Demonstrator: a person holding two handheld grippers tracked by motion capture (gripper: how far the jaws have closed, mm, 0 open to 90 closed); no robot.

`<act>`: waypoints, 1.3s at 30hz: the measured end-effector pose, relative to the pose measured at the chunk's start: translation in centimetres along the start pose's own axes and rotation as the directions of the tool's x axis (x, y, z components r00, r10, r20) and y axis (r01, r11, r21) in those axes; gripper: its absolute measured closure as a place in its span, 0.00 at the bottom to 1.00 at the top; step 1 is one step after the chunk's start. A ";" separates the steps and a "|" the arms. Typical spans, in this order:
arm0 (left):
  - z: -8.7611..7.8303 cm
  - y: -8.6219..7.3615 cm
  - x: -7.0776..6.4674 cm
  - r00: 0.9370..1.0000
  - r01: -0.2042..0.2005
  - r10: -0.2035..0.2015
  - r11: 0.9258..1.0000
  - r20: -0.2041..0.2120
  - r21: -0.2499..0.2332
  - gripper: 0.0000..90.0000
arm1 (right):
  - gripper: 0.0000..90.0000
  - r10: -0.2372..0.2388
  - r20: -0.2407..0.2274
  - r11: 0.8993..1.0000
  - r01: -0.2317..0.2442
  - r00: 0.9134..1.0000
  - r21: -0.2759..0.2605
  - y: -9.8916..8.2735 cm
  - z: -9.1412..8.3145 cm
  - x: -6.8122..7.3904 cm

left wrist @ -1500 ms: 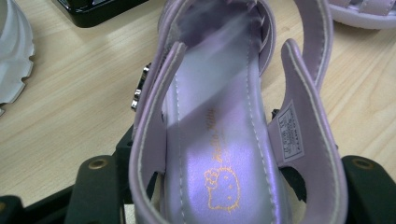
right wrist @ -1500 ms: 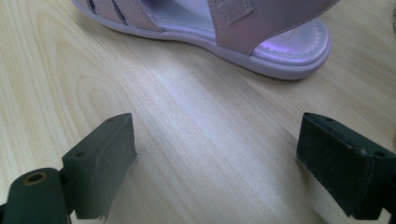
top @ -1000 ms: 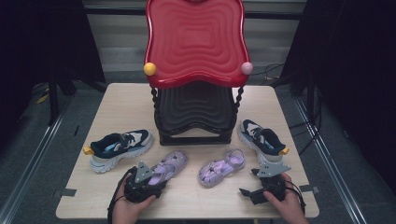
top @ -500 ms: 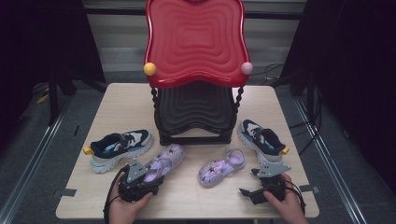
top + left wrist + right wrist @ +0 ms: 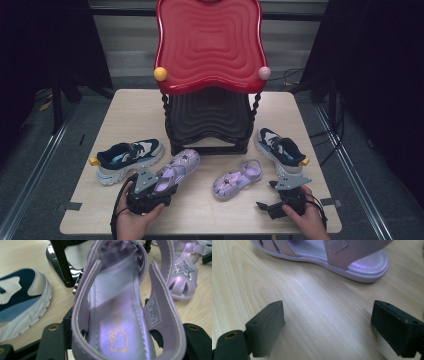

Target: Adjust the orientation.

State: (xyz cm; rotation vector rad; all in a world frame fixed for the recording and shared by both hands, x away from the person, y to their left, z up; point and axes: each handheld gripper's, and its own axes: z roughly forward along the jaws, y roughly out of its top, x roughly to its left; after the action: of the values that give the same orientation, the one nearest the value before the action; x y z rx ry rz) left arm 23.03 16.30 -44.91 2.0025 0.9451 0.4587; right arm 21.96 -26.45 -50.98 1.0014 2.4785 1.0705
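2 tiers make up the red-topped shoe rack (image 5: 209,47) at the back of the wooden table (image 5: 130,112), the largest thing there. 2 navy sneakers flank its base, one at the left (image 5: 127,159), one at the right (image 5: 280,150). Between them are 2 purple sandals: the left sandal (image 5: 117,315) sits clamped by its heel in the left gripper (image 5: 150,192), toe pointing at the rack, near the front edge; the right sandal (image 5: 237,180) lies flat on the table. The right gripper (image 5: 327,325) rests just short of it, jaws spread wide around bare wood.
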 end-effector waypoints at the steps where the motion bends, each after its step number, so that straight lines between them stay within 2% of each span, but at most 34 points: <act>1: 0.0 0.1 -0.1 1.000 0.002 -0.002 1.000 0.003 -0.007 0.41 | 0.12 0.000 0.000 1.000 0.000 1.000 0.000 0.0 0.0 0.0; 8: -0.4 1.6 -0.3 1.000 0.011 -0.011 0.999 -0.002 -0.041 0.41 | 0.12 -0.001 0.000 1.000 0.001 1.000 0.000 0.0 0.0 0.0; 14: -0.3 2.5 -0.5 0.999 0.027 -0.029 0.998 -0.028 -0.064 0.41 | 0.12 0.000 0.000 1.000 0.000 1.000 0.000 0.0 0.0 0.0; 24: 0.8 3.7 -0.5 0.996 0.049 -0.054 0.995 -0.066 -0.083 0.41 | 0.12 0.000 0.000 1.000 0.000 1.000 0.000 0.0 0.0 0.0; 28: 1.3 4.1 -0.7 0.994 0.029 -0.038 0.995 -0.099 -0.096 0.41 | 0.12 0.000 0.000 1.000 0.000 1.000 0.000 0.0 0.0 0.0; 39: 2.5 5.2 -0.8 0.990 0.060 -0.074 0.991 -0.119 -0.123 0.41 | 0.12 0.000 0.000 1.000 0.000 1.000 0.000 0.0 0.0 0.0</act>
State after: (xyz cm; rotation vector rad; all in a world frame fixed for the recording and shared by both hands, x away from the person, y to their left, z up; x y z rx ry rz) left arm 26.44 12.47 -42.04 1.8460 1.0329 0.5929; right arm 21.96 -26.45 -50.98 1.0010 2.4789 1.0703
